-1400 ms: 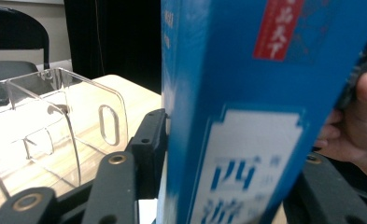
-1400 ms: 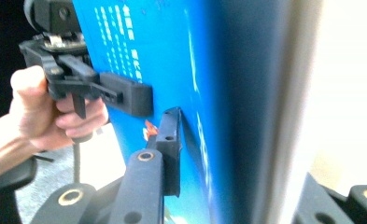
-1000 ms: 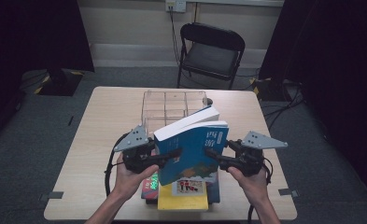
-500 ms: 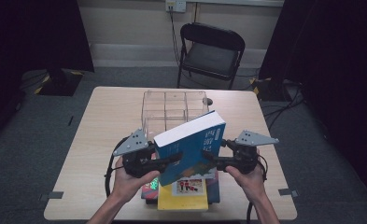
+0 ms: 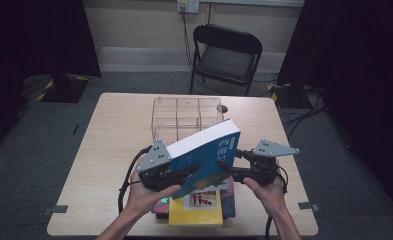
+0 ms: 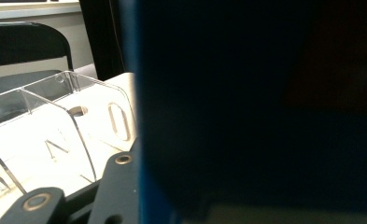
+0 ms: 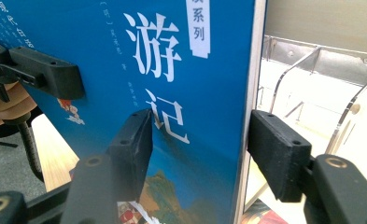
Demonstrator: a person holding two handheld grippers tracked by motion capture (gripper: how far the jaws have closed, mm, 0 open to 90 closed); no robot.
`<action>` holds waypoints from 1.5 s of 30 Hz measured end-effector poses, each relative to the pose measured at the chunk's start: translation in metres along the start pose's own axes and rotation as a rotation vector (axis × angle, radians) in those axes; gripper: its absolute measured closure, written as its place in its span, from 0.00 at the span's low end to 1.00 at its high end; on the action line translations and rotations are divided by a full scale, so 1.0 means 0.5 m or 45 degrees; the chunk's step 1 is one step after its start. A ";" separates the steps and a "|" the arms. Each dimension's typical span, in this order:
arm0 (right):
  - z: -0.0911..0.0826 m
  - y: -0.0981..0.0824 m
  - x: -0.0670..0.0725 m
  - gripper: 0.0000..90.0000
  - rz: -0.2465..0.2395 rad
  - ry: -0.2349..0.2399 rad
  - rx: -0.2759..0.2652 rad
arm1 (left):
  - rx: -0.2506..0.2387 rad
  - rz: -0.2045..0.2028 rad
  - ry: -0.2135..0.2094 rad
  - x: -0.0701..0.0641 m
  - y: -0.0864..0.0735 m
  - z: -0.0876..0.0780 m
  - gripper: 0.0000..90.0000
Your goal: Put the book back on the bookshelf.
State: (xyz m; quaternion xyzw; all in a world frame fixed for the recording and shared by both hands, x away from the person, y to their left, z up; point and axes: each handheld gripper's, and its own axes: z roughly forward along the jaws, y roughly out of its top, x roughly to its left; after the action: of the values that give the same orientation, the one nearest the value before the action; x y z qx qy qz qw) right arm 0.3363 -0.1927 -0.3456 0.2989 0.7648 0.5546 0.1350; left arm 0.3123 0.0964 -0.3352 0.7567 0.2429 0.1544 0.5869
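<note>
Over the beige wooden table (image 5: 109,145), our left gripper (image 5: 176,176) clamps the thick blue softcover book (image 5: 206,155). Our right gripper (image 7: 197,154) straddles its edge: one pad touches the cover, the other stands just off the pages, having just been closing.

The book (image 5: 206,160) has a smooth, slightly glossy blue paper cover and a matt white page edge; its cover also shows in the right gripper view (image 7: 172,93). The organizer (image 5: 184,115) behind it is clear, shiny plastic, and the table (image 5: 109,150) is pale matt wood-look laminate. The right gripper (image 7: 197,154) has matt black, finely grainy plastic jaws with brass-coloured metal rivets, and the chair (image 5: 226,55) looks like black metal with a dull padded seat.
</note>
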 end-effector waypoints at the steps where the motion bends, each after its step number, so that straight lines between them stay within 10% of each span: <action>1: 0.000 0.000 0.000 0.48 0.001 0.000 -0.001 | -0.012 -0.009 0.007 -0.002 0.000 0.002 0.62; 23: 0.013 0.007 -0.004 0.49 0.001 -0.021 0.018 | -0.041 0.027 0.035 0.007 -0.001 0.010 0.68; 30: 0.016 0.002 -0.008 0.45 0.007 -0.007 0.009 | -0.021 -0.050 -0.019 0.027 0.003 0.008 0.68; 45: -0.008 -0.059 -0.043 0.41 0.085 -0.084 0.078 | -0.006 -0.104 0.071 0.042 0.005 0.001 0.69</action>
State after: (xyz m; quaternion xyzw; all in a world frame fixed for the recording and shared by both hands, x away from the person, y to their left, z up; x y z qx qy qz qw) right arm 0.3417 -0.2149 -0.3742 0.3464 0.7662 0.5248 0.1326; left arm 0.3305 0.1073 -0.3340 0.7402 0.2895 0.1520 0.5875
